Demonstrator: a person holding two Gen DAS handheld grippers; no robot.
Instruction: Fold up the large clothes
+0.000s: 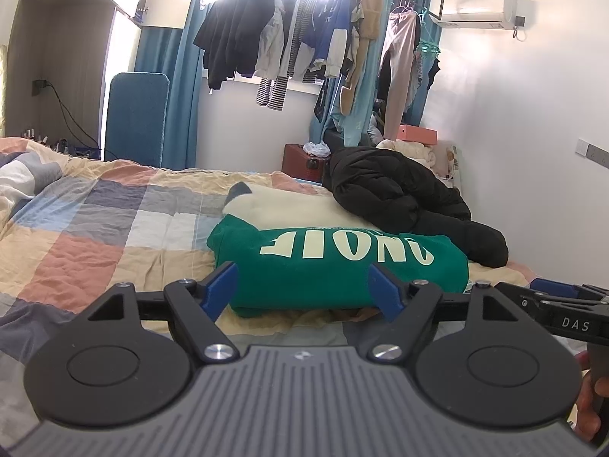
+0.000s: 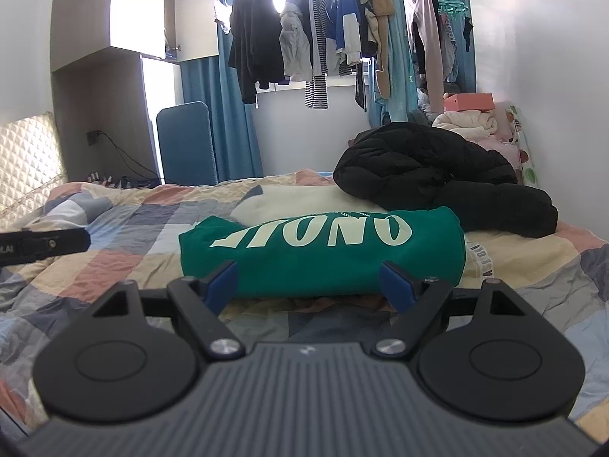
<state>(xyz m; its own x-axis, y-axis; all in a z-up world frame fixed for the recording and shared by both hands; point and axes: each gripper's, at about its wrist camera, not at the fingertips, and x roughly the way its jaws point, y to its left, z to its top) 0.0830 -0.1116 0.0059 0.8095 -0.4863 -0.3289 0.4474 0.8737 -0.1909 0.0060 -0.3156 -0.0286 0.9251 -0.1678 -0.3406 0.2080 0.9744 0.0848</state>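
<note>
On the bed with the checked quilt of peach, grey, blue and cream squares (image 1: 114, 221), the folded green sweatshirt with pale block lettering (image 1: 342, 262) lies in a thick bundle near the front edge, the letters upside down to both cameras. It rests partly on a cream fleece garment with a grey cuff (image 1: 289, 205).

Going left to right in the left wrist view: a black cable and plug on the grey wall (image 1: 42, 85), a blue padded upright panel (image 1: 137, 118), blue curtains (image 1: 182, 87) and a rail of hanging clothes against the bright window (image 1: 304, 38). Behind the sweatshirt, to its right, a black quilted puffer jacket (image 1: 403, 190) lies heaped, its sleeve touching the sweatshirt's far right corner. Beyond it stand a dark red box (image 1: 300, 162) and a pink box (image 1: 416, 133), with a white air conditioner (image 1: 475, 9) high on the wall.

The left claw (image 1: 304, 285) stands wide, its blue fingertips (image 1: 222, 282) on either side of the sweatshirt's near edge, not pressing it. The right claw (image 2: 310, 283) is likewise wide and holds nothing.

Only the left wrist view shows the air conditioner whole, the red box and a hand (image 1: 590, 400) on the other tool's grip. Only the right wrist view shows the cream quilted headboard (image 2: 30, 160), a printed white label beside the sweatshirt (image 2: 477, 259) and a bag with green and red spots (image 2: 527, 160).
</note>
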